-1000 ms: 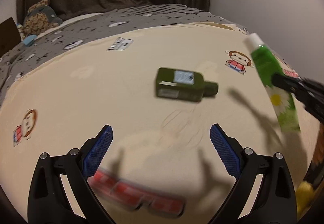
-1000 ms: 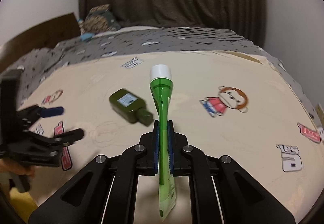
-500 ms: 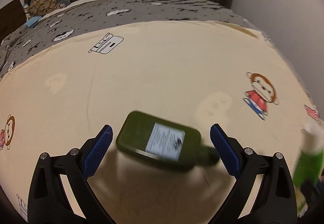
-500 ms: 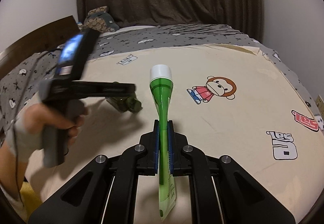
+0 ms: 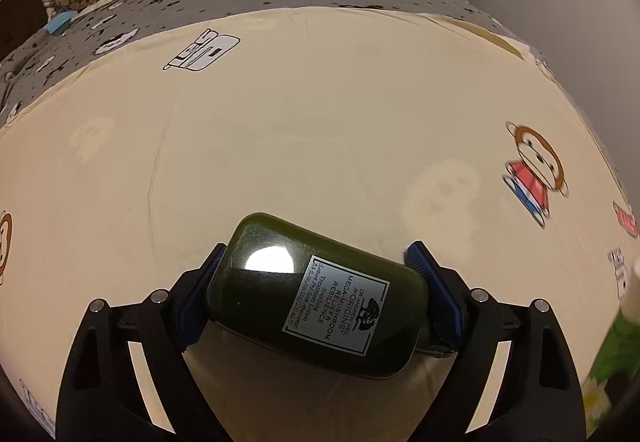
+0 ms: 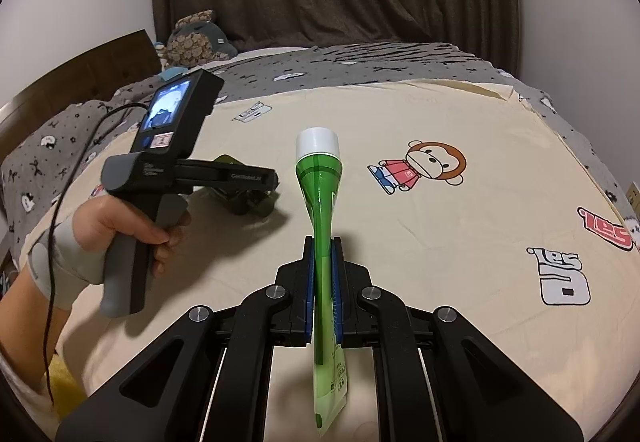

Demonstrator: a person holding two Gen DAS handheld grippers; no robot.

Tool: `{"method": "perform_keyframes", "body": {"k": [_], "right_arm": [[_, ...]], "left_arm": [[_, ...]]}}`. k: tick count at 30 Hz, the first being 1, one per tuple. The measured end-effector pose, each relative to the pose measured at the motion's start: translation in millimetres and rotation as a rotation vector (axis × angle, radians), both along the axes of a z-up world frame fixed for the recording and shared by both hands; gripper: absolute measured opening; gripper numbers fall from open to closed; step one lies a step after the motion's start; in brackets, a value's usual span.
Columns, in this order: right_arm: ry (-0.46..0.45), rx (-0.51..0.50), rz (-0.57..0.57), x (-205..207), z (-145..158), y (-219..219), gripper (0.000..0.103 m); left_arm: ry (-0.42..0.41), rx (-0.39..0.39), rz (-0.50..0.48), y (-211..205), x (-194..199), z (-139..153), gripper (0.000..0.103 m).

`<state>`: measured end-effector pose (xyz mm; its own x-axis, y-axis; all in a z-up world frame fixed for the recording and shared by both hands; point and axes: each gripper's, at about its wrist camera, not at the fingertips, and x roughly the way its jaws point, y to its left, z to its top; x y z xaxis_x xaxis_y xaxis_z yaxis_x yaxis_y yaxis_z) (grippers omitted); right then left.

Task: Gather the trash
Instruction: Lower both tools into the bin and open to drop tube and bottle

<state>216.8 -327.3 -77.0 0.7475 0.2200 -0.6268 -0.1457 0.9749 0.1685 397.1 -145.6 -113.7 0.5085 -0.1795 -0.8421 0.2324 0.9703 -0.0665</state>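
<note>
The left gripper (image 5: 316,298) has its blue-padded jaws pinching a dark green flat glass bottle (image 5: 316,298) with a white printed label, gripped across its body just above the cream cartoon-print bed sheet (image 5: 300,114). In the right wrist view, the person's left hand (image 6: 132,226) grips that tool's handle. The right gripper (image 6: 322,282) has its jaws pressed onto a bright green squeeze tube (image 6: 320,194) with a white cap, held cap-forward over the bed. A grey patterned blanket (image 6: 380,66) lies beyond the sheet.
</note>
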Motion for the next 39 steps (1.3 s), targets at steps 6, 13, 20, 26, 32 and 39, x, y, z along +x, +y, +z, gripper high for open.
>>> {"method": "perform_keyframes", "body": {"k": [6,13,20,26,32,39], "right_arm": [[-0.015,-0.012,0.009,-9,3,3,0.009],[-0.061,-0.007,0.036,-42,20,12,0.009],[-0.085,-0.012,0.098,-94,40,25,0.009],[-0.12,-0.05,0.107,-150,51,29,0.009],[-0.165,-0.1,0.125,-210,61,36,0.009],[-0.107,-0.085,0.157,-253,42,48,0.009]], "left_arm": [[-0.05,0.014,-0.04,14,-39,13,0.084],[-0.158,0.034,-0.078,38,-110,46,0.084],[-0.236,-0.01,-0.119,63,-198,77,0.084],[-0.291,-0.039,-0.157,78,-270,86,0.084],[-0.295,-0.058,-0.17,93,-327,76,0.084],[-0.259,-0.043,-0.183,108,-380,48,0.084]]}}
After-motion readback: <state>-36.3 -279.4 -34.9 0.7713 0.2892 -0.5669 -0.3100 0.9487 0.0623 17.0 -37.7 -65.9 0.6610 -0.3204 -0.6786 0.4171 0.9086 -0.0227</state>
